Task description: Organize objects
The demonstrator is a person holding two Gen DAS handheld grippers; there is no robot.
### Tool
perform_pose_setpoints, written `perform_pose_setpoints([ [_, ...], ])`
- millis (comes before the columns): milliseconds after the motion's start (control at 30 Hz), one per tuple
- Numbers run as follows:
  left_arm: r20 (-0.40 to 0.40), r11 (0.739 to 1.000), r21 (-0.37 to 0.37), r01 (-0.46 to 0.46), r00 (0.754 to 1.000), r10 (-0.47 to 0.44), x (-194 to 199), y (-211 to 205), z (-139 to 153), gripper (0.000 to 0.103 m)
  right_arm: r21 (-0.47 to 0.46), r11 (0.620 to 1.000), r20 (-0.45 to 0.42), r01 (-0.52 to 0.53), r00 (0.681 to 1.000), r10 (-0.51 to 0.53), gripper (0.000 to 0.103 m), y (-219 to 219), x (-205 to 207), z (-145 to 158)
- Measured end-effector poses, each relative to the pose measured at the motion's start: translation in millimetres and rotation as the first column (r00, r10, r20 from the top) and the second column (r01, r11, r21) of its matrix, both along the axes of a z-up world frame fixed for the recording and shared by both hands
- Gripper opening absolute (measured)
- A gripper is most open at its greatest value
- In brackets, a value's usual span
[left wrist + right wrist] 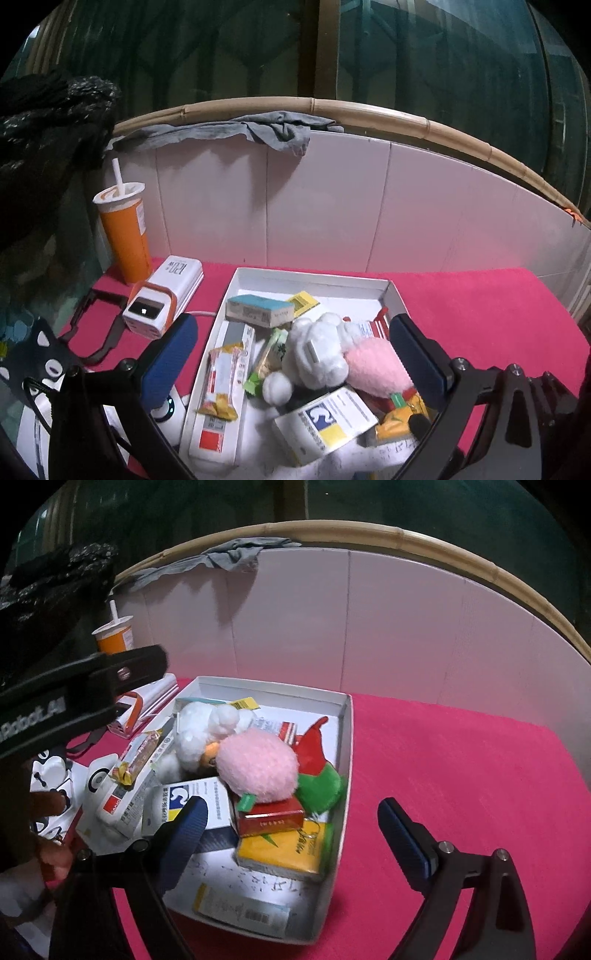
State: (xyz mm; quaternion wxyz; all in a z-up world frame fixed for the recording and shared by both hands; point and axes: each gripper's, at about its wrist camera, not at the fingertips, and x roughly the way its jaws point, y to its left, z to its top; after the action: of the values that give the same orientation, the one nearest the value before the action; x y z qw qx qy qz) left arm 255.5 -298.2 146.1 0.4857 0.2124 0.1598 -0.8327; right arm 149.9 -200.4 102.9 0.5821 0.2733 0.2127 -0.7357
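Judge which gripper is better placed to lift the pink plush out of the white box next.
Left, probably. The left gripper is open with the pink plush between its fingers. The right gripper is open too, but straddles the white box wall.

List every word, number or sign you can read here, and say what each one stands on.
"120", with small marks beside it too blurred to read: on the white power bank.
"Robot_AI", start cut off: on the black left gripper body.
Large "C"-like sign: on the blue, white and yellow medicine box.
Print on the other boxes, the barcodes and the orange cup: too small or blurred.
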Motion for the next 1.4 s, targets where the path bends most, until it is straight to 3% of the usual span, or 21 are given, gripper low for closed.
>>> perform_pose_setpoints([
  [100,0.004,1.0,0.002,0.012,1.0,-0.012,1,8,0,0.103,-0.006,1.0,0.009,0.015,1.0,-0.015,0.096,8,-2,0],
  [433,0.145,0.998,-0.064,-0.003,0.989,0.012,-11,50,3,0.103,-0.042,0.996,0.031,0.078,0.997,-0.077,0.096,42,-22,5],
  [633,0.153,0.987,-0.154,-0.054,0.985,0.078,-8,80,18,0.103,-0.098,0.985,0.035,0.139,0.99,-0.136,0.096,68,-36,15],
  [733,0.14,0.983,-0.181,-0.03,0.989,0.056,-9,97,28,0.103,-0.145,0.975,0.044,0.171,0.985,-0.166,0.096,86,-43,24],
  [900,0.052,0.988,-0.153,0.02,0.999,-0.012,1,121,36,0.103,-0.274,0.937,0.029,0.218,0.975,-0.219,0.096,124,-46,47],
  [1000,0.088,0.994,-0.106,0.014,0.996,-0.005,-2,125,29,0.103,-0.319,0.922,0.034,0.221,0.974,-0.222,0.103,147,-45,60],
  [1200,0.137,0.999,-0.043,-0.02,0.99,0.025,-1,127,12,0.103,-0.388,0.886,0.068,0.254,0.967,-0.248,0.103,190,-40,63],
  [1400,0.151,0.995,-0.042,-0.086,0.984,0.091,9,126,9,0.103,-0.449,0.846,0.123,0.288,0.957,-0.261,0.103,217,-45,67],
])
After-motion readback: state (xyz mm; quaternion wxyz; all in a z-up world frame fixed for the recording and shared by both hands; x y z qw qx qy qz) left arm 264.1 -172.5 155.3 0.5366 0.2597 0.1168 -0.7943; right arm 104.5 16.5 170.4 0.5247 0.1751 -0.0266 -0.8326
